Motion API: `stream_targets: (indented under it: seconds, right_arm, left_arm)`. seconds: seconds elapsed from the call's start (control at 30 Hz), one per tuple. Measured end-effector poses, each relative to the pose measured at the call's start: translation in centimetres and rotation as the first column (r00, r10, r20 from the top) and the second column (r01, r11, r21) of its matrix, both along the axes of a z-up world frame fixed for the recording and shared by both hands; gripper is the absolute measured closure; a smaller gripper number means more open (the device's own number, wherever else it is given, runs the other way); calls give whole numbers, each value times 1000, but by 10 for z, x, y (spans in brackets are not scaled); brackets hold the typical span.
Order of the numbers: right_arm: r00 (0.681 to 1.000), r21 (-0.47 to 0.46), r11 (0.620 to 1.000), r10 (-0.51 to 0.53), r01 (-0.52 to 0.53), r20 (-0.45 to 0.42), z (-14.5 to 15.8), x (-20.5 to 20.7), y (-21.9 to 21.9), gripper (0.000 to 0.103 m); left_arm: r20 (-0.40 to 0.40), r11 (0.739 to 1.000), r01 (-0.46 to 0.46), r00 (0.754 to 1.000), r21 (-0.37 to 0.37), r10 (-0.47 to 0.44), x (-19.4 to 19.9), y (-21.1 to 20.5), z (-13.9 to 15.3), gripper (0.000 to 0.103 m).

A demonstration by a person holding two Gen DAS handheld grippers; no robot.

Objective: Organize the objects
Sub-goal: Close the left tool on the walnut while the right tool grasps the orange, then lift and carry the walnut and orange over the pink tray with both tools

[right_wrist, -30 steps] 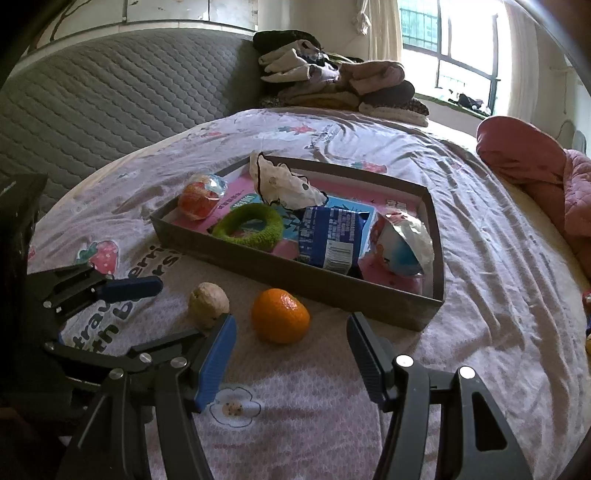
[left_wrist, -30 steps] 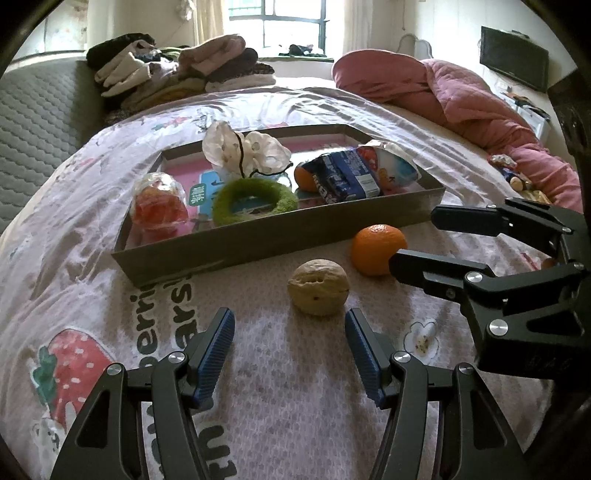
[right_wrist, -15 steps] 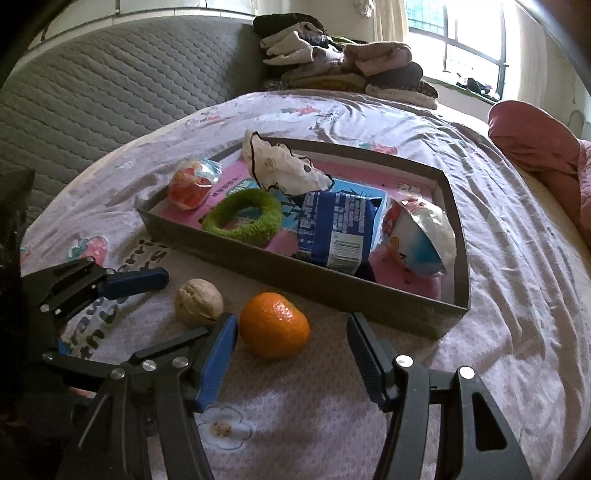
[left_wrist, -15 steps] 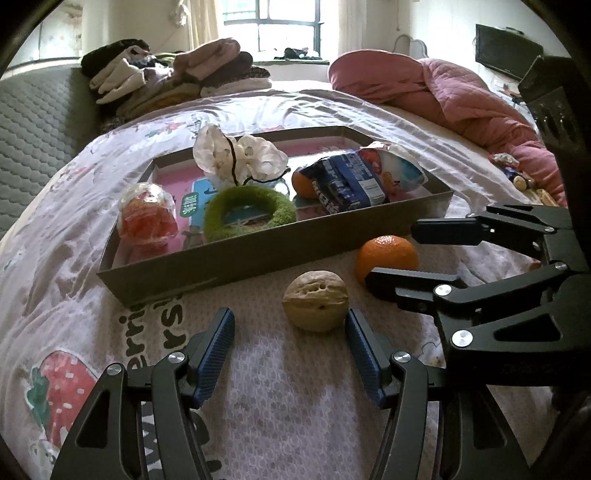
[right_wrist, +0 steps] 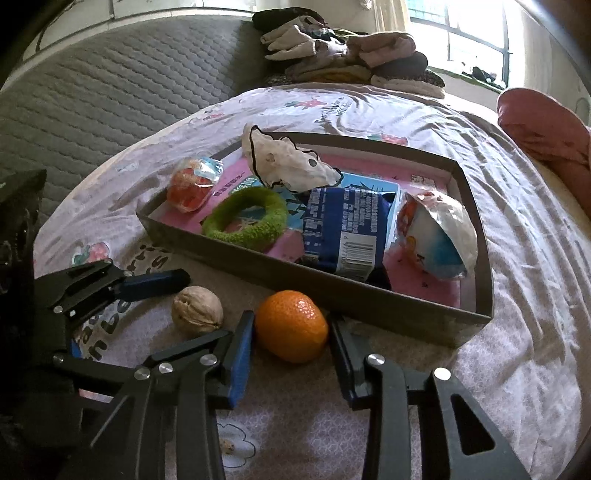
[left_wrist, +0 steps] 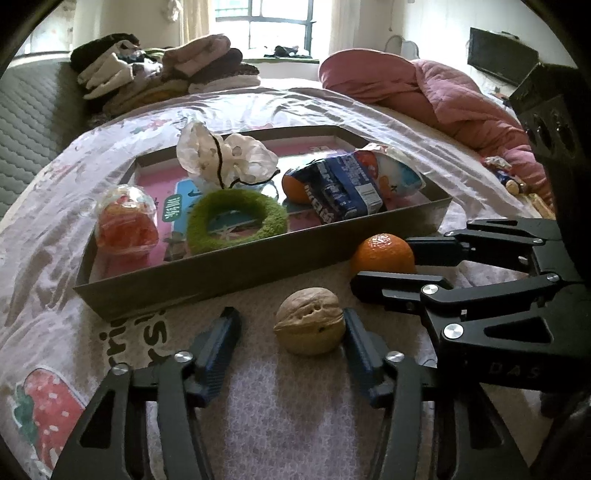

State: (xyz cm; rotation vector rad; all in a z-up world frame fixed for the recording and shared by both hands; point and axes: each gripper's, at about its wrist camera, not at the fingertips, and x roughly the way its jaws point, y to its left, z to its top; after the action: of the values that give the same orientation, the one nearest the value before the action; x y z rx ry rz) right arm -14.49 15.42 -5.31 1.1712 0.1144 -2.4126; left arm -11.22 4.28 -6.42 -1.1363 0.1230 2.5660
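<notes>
A printed bedsheet (left_wrist: 295, 406) is spread beneath a window (left_wrist: 273, 22); the tray (right_wrist: 332, 288), at twelve o'clock, is filled with a green ring (right_wrist: 245, 218) and a blue packet (right_wrist: 343, 229); the walnut (left_wrist: 310, 321) is straddled by the open left gripper (left_wrist: 288, 332); the orange (right_wrist: 291, 325) is bracketed by the open right gripper (right_wrist: 291, 343).

daylight from the window (left_wrist: 275, 26) blows out there; fisheye edges bend and darken, foreground sharp.
</notes>
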Motion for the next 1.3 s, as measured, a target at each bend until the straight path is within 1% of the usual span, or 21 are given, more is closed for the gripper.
stream_targets:
  seconds: [0.03,0.1,0.4,0.5,0.6,0.87,1.03,1.3]
  right_arm:
    - [1000,-4,1000,-1,1,-1,1,0,1,64]
    - [1000,-4,1000,-3,3,-6,2,1,1,64]
    - [1000,-5,1000,-15,14,-26,7,5,3,64]
    - [999,-14,1000,-16,15,-34,10,6,5,64]
    - [998,-18,1000,-16,15,-54,15,8,6,64]
    - [992,-40,999,-16,11,-125,38,17,5,64]
    - [985,-46,999,-12,4,-170,53,21,1,64]
    - [971,-44,999,-8,-2,-241,78,18,-6,64]
  left_arm:
    - [0,1000,5,1000,4,-5,0,0,0,55]
    - [-3,1000,14,1000,8,-14,1,1,1,68]
    - [-8,1000,11,1000,22,-11,4,-1,8,68]
    - [-29,1000,2,1000,10,-2,6,-2,13,68]
    - [-51,1000,-4,999,20,5,10,-5,20,68]
    - [-111,999,-28,993,29,31,14,-16,46,68]
    - [-135,998,-48,989,34,52,13,-24,58,68]
    - [-201,998,-58,978,28,62,10,-32,84,68]
